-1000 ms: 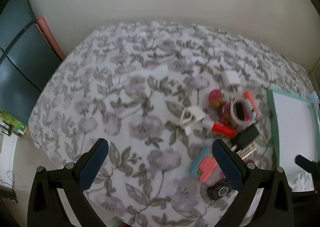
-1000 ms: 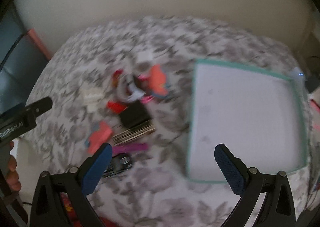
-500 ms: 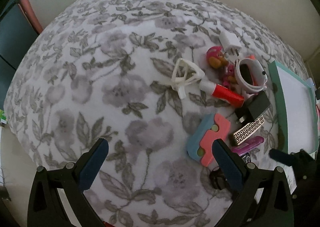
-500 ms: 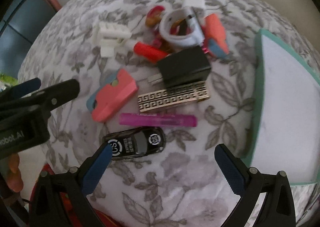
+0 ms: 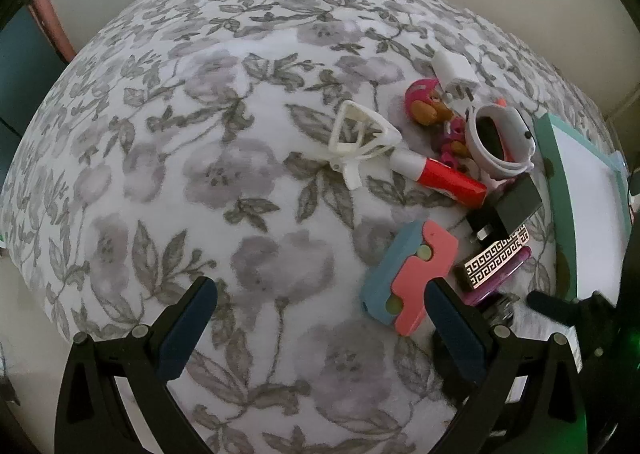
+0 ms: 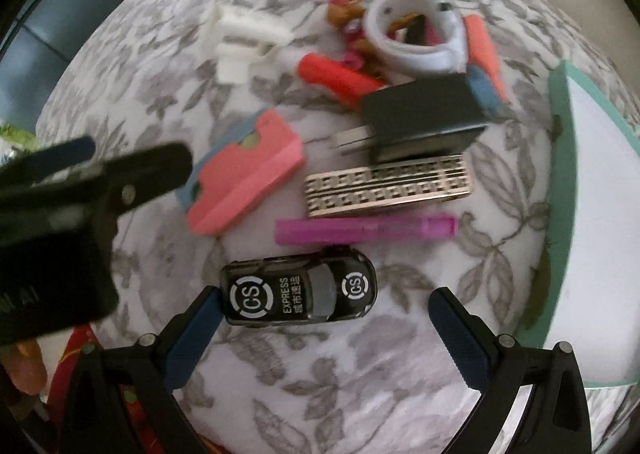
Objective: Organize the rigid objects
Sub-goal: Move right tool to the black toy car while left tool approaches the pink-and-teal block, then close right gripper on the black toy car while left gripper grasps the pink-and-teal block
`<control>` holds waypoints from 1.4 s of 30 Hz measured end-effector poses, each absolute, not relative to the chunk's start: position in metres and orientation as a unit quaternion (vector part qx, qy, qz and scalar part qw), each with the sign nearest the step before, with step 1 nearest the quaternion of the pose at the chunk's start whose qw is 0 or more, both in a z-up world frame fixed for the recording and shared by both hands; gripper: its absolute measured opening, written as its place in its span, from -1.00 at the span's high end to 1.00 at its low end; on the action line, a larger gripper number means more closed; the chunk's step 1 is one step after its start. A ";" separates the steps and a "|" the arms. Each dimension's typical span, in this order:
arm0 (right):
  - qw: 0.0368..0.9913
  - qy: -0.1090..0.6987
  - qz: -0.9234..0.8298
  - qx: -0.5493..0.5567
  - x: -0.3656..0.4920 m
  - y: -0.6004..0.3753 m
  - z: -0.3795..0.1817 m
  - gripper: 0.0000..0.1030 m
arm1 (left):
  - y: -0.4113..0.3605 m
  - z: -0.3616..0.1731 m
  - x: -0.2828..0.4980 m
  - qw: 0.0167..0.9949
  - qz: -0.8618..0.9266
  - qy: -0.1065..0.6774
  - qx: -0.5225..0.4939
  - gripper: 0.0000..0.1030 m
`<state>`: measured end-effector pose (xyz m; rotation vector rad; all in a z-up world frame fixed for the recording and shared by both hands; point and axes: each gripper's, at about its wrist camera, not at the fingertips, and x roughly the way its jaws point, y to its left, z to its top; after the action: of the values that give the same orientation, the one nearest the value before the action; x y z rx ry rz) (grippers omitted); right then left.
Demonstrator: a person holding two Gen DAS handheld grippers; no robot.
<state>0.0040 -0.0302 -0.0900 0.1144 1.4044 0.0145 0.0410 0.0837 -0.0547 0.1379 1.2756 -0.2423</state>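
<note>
A black toy car (image 6: 300, 290) lies on the floral cloth just ahead of my open right gripper (image 6: 324, 338), close to its left finger. Behind the car lie a pink tube (image 6: 366, 229), a patterned metal bar (image 6: 386, 186), a black plug adapter (image 6: 420, 122) and a pink-and-blue block (image 6: 244, 174). My left gripper (image 5: 320, 330) is open over bare cloth, with the pink-and-blue block (image 5: 408, 278) beside its right finger. Farther off lie a red-and-white marker (image 5: 436, 176), a white plastic frame (image 5: 360, 138), a white ring (image 5: 498, 142) and a small pink doll (image 5: 430, 106).
A green-rimmed white tray (image 6: 560, 190) sits to the right of the pile, also seen as the tray (image 5: 554, 170) in the left wrist view. A white charger (image 5: 454, 68) lies at the back. The left gripper's body (image 6: 80, 214) crosses the right wrist view. The cloth's left half is bare.
Both grippers have dropped closer to the cloth. The right gripper has come up to the toy car, which now lies just before its fingers.
</note>
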 end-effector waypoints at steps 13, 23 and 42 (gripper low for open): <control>0.758 0.642 -0.035 0.104 0.003 -0.083 -0.079 -0.79 | 0.054 -0.057 0.032 0.787 -0.149 0.587 0.112 -0.95; 0.761 0.641 -0.037 0.097 -0.005 -0.104 -0.076 -0.61 | 0.041 -0.076 0.036 0.760 -0.177 0.614 0.121 -0.18; 0.768 0.638 -0.044 0.036 -0.007 -0.068 -0.084 -0.53 | 0.033 -0.086 0.037 0.757 -0.168 0.617 0.136 0.05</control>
<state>-0.0071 -0.0679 -0.0840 0.0774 1.3848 -0.0966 0.0367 0.0327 -0.0861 0.2959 1.3443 -0.3671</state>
